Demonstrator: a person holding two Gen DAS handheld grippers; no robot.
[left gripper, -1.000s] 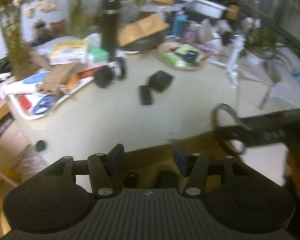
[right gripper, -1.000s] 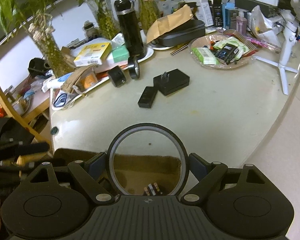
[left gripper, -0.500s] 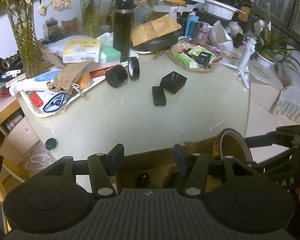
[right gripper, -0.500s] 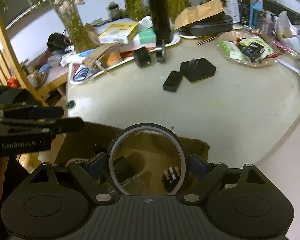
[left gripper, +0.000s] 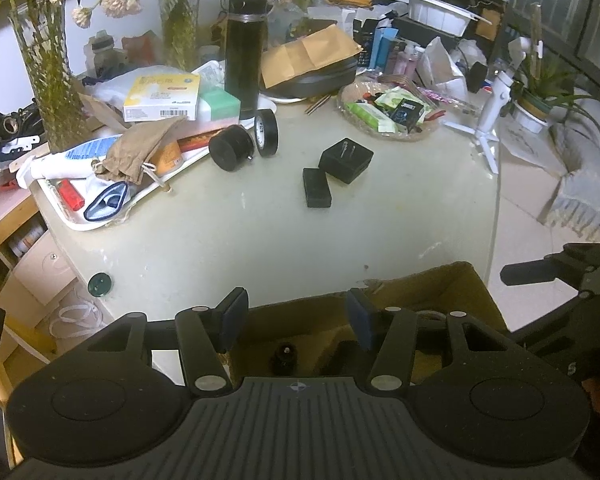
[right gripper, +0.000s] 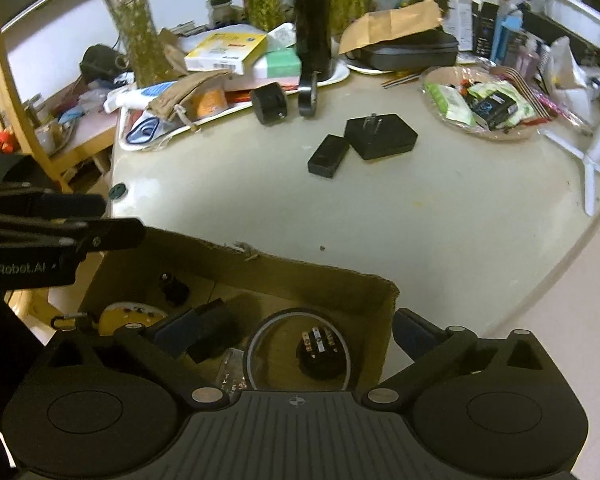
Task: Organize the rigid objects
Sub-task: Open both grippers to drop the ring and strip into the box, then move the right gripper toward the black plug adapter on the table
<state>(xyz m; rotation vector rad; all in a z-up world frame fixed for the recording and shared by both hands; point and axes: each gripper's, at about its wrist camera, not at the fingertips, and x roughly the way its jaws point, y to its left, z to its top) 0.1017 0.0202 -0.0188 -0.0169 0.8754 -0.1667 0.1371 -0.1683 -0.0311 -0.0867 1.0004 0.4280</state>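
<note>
Ring (right gripper: 298,350) lying in box (right gripper: 324,280); my right hand-held gripper (right gripper: 296,336) wide above it, left hand-held gripper (left gripper: 294,320) wide.

Off to the left of my right tool, my left gripper (right gripper: 100,220) carries white lettering on its black side; I read "enRobot.AI", with the first letter cut off at the frame edge. Far ahead of my tools, the yellow box (left gripper: 162,96) shows a barcode and a line of print, too small for me to read. Nothing else is legible.
</note>
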